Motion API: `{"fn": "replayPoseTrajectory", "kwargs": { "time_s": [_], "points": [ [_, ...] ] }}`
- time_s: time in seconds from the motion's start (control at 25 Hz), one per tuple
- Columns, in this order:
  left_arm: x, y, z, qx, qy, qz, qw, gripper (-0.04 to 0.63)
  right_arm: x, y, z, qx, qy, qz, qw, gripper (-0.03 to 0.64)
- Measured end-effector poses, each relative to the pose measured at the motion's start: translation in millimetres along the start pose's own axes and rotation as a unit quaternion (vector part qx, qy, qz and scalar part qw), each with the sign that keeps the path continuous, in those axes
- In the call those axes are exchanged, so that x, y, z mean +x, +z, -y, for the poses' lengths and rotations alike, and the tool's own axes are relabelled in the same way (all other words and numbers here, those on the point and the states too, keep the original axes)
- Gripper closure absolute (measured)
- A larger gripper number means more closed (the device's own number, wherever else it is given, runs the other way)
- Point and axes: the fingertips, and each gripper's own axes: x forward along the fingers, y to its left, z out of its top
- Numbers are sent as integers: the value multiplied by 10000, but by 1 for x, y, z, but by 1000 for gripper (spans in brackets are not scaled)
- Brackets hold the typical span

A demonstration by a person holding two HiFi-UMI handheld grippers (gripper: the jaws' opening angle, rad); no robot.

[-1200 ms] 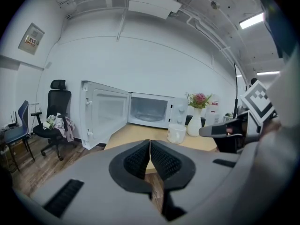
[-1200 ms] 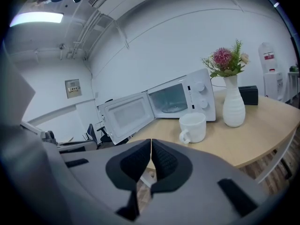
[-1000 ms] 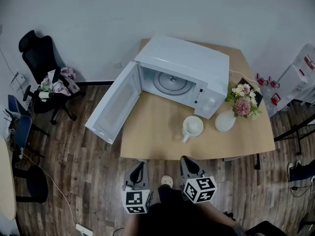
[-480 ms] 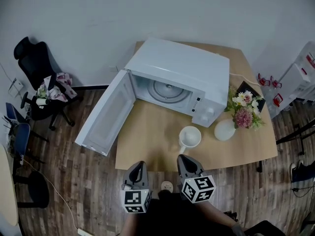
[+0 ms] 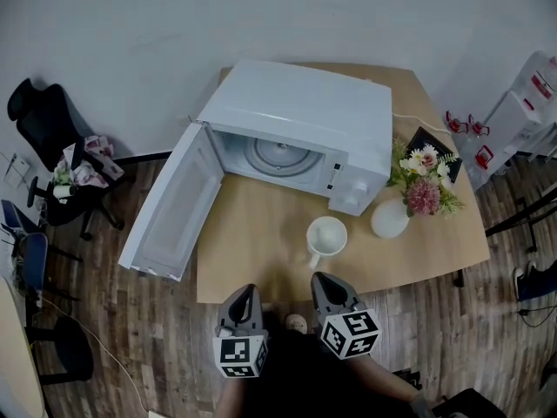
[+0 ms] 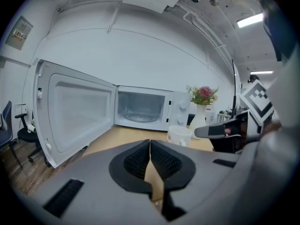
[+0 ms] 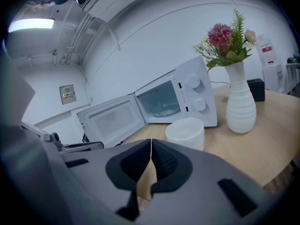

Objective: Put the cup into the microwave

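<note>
A black office chair (image 5: 43,138) is seen at the far left, on the wooden floor (image 5: 104,312). Next to it, the microwave's door (image 5: 170,207) is swung wide open past the left edge of the bench (image 5: 252,251). The left tongs (image 5: 246,293) are held just off the bench's near edge, closed tight with nothing between them. The white microwave (image 5: 305,111) is set at the back of the bench, and its glass turntable (image 5: 278,157) is exposed in the open cavity. The white cup (image 5: 326,236) is stood upright on the bench in front of the microwave, outside it, with its handle turned towards the near edge. The right tongs (image 5: 325,281) are held near the cup but apart from it, likewise pressed together and empty. Further right, a white vase (image 5: 389,219) of flowers (image 5: 424,181) is placed just beside the microwave.
</note>
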Motion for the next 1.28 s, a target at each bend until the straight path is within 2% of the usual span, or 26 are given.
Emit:
{"fn": "replayPoseTrajectory", "kwargs": {
  "time_s": [0.32,0.6,0.88,1.2,1.28],
  "points": [
    [18,2,5,166,-566,-135,9982,589,-4,-2,13,281,-532,107,9981,621],
    [39,24,-4,463,-1261,-174,9908,589,3,6,10,522,-1161,282,9915,621],
    [58,38,-12,714,-1931,-258,9782,589,8,11,5,755,-1799,524,9794,621],
    [74,44,-14,932,-2660,-378,9587,589,11,12,7,965,-2533,728,9598,616],
    [77,42,-13,943,-2826,-421,9537,589,13,10,7,1007,-2672,743,9555,554]
  ]
}}
